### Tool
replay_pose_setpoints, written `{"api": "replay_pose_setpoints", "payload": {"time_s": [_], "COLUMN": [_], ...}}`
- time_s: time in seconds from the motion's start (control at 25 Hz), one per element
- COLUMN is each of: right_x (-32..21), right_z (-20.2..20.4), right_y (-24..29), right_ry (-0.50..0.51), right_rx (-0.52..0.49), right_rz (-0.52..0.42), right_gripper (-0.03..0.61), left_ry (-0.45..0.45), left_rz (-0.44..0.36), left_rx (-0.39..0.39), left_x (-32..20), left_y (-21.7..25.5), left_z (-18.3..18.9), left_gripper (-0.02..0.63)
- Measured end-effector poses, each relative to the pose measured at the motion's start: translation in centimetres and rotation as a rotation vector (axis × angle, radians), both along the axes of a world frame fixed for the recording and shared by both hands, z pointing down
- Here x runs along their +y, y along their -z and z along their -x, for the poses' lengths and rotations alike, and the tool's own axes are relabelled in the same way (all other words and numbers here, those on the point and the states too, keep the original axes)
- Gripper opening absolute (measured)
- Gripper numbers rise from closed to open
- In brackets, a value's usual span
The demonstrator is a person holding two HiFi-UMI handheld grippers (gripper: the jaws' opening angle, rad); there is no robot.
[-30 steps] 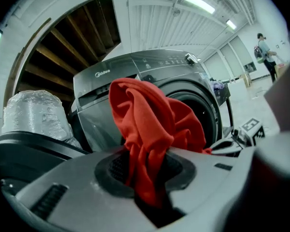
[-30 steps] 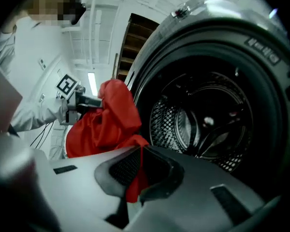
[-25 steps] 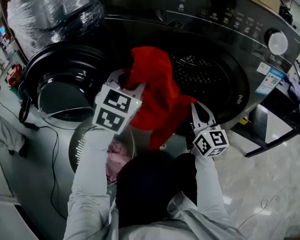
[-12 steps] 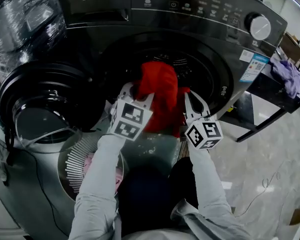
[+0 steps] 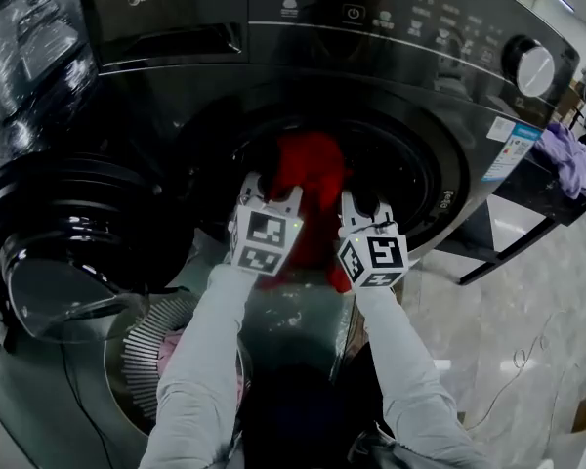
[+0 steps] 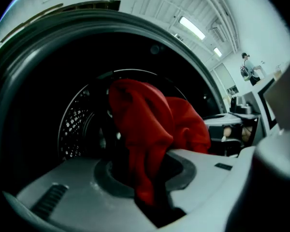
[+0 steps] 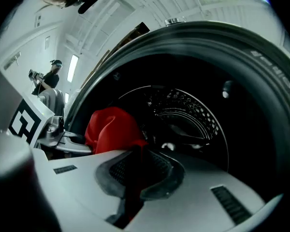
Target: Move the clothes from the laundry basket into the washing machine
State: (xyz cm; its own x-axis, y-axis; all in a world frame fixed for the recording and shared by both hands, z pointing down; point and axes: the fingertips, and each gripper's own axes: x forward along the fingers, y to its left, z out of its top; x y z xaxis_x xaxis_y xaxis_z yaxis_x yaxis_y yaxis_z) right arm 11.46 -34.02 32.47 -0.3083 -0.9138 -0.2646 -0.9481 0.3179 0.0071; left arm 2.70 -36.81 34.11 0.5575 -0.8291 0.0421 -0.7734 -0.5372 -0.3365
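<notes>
the dark washing machine (image 5: 225, 106) carries the brand "midea" in pale letters on the drawer panel at its upper left. along its top runs a control strip of small white icons and words, too small to read. the strip ends in a round silver knob (image 5: 534, 66) at the machine's right. below the knob a blue and white sticker (image 5: 509, 151) sits on the front, but its print cannot be read. the short white line of print on the ring at the right of the opening cannot be read either. the round door (image 5: 68, 228) stands swung open to the machine's left.

a red garment (image 5: 313, 174) hangs in the mouth of the machine, its upper part inside the opening, in front of the perforated drum (image 6: 70, 124). the left gripper (image 5: 271, 186) holds it at the left side of the opening, jaws drawn narrow and pinched on a thick fold of the red cloth. the right gripper (image 5: 366, 203) is just beside it to the right, jaws almost together on a thin strip of the same garment. each gripper's cube shows black and white square markers, no letters.

the laundry basket (image 5: 146, 345), white with slatted sides, stands on the floor below the machine's open door, with a pink cloth (image 5: 172, 342) in it. a purple cloth (image 5: 565, 154) lies on a dark stand to the machine's right.
</notes>
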Motion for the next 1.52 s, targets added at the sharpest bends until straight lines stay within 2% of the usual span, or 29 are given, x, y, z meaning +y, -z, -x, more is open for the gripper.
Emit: {"api": "replay_pose_setpoints", "payload": {"time_s": [0.16, 0.28, 0.4, 0.48, 0.6, 0.76, 0.88, 0.96, 1.08, 1.24, 1.28, 1.36, 1.44, 1.52], "right_x": [-2.6, -3.5, -4.2, -4.7, -4.8, -3.6, -3.3, -3.3, -3.2, -2.8, -2.7, -2.3, -1.3, -0.2], "right_z": [0.0, 0.3, 1.4, 1.4, 1.3, 0.7, 0.0, -0.1, 0.0, 0.3, 0.4, 0.5, 0.9, 1.6], "right_y": [-0.1, -0.8, -1.7, -2.3, -2.4, -1.3, -0.9, -1.2, -1.6, -2.0, -2.1, -2.3, -2.0, -1.4], "right_ry": [-0.072, -0.107, -0.083, -0.051, -0.01, -0.032, -0.064, -0.066, -0.106, -0.113, -0.108, -0.105, -0.09, -0.06], "right_rx": [0.043, 0.112, 0.172, 0.156, 0.105, 0.074, 0.114, 0.145, 0.236, 0.305, 0.318, 0.348, 0.365, 0.372], "right_rz": [-0.023, -0.02, 0.039, 0.108, 0.16, 0.121, 0.115, 0.139, 0.169, 0.198, 0.212, 0.209, 0.171, 0.128], "right_gripper": [0.028, 0.028, 0.028, 0.028, 0.028, 0.049, 0.118, 0.135, 0.16, 0.179, 0.198, 0.207, 0.207, 0.207], "left_ry": [0.003, 0.001, -0.005, -0.024, -0.039, -0.053, -0.04, -0.008, 0.029, -0.031, -0.038, -0.044, -0.052, -0.07], "left_rz": [-0.042, -0.042, 0.022, 0.098, 0.122, 0.079, 0.069, 0.077, 0.165, 0.28, 0.282, 0.242, 0.162, 0.088], "left_rx": [0.021, -0.024, -0.063, -0.059, -0.055, 0.005, 0.018, -0.04, -0.173, -0.244, -0.245, -0.188, -0.12, -0.105], "left_x": [-2.5, -3.5, -4.0, -4.2, -4.0, -3.2, -2.8, -2.9, -3.5, -2.8, -2.6, -2.3, -1.5, -0.2], "left_y": [0.1, -0.9, -2.0, -2.7, -2.7, -1.1, -0.5, -1.0, -2.5, -4.0, -3.9, -2.7, -0.8, 0.2], "left_z": [-0.8, -1.8, -2.0, -2.2, -2.3, -2.1, -1.9, -1.6, -1.4, -1.6, -1.5, -1.2, -0.8, -0.6], "left_gripper": [0.117, 0.117, 0.121, 0.123, 0.166, 0.247, 0.293, 0.301, 0.299, 0.327, 0.344, 0.348, 0.348, 0.348]}}
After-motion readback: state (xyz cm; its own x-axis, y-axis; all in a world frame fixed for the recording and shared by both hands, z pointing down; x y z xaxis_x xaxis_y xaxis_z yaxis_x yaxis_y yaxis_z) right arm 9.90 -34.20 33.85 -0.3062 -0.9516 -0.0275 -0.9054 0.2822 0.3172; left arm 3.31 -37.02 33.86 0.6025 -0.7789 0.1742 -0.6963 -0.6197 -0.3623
